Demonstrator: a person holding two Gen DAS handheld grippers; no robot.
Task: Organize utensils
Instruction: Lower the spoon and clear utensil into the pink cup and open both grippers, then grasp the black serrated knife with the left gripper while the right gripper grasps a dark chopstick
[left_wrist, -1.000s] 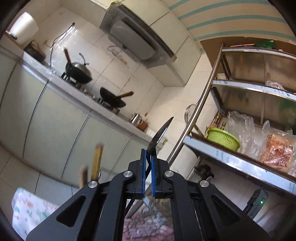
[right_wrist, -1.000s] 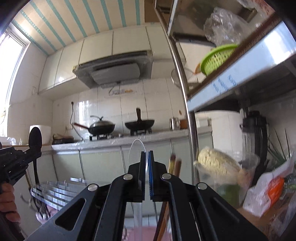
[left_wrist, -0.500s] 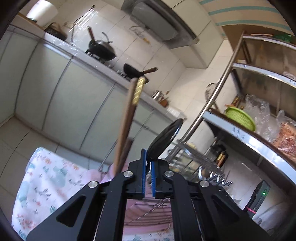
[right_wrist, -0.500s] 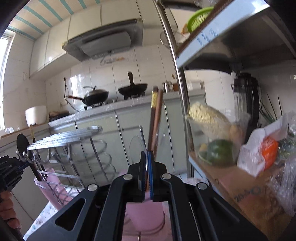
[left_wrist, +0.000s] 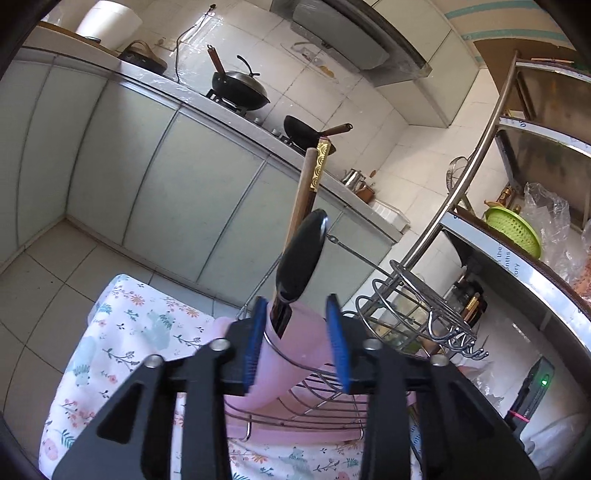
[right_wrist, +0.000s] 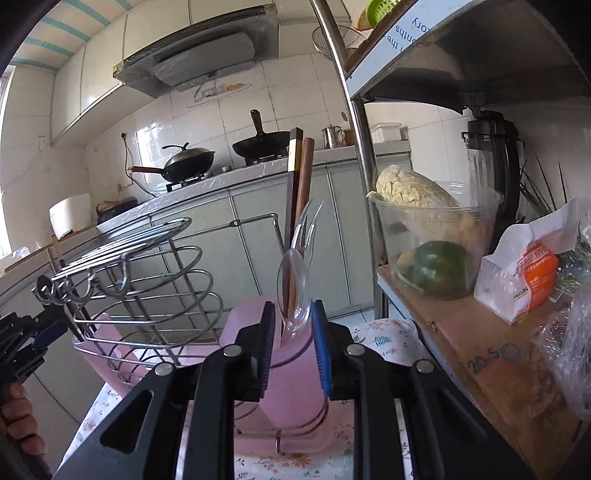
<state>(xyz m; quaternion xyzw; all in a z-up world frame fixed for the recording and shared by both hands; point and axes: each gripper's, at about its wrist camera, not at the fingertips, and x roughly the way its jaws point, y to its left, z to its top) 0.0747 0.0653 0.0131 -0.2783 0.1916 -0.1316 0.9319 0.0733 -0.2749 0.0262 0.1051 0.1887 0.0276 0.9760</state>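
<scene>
Evidently both utensils now stand in pink cups on the wire drying rack (right_wrist: 147, 295), which sits on a floral tablecloth (left_wrist: 122, 332) in a tiled kitchen, with pale cabinets and woks at ten to twelve o'clock and a steel shelf unit at two to three.

The left gripper (left_wrist: 295, 341) has just been opening; its blue pads stand clear on either side of the black spoon (left_wrist: 301, 258), touching nothing. The spoon's handle end sits in the pink utensil cup (left_wrist: 291, 354), its long axis running up toward twelve o'clock beside two wooden chopsticks (left_wrist: 304, 192).

The right gripper (right_wrist: 291, 345) has likewise just been opening. The clear plastic spoon (right_wrist: 293, 291) stands released between its pads, bowl upward at twelve o'clock, in another pink cup (right_wrist: 295, 384) of the same rack.

Each spoon lies straight ahead of its own jaws, so backing straight away looks safest to me.
</scene>
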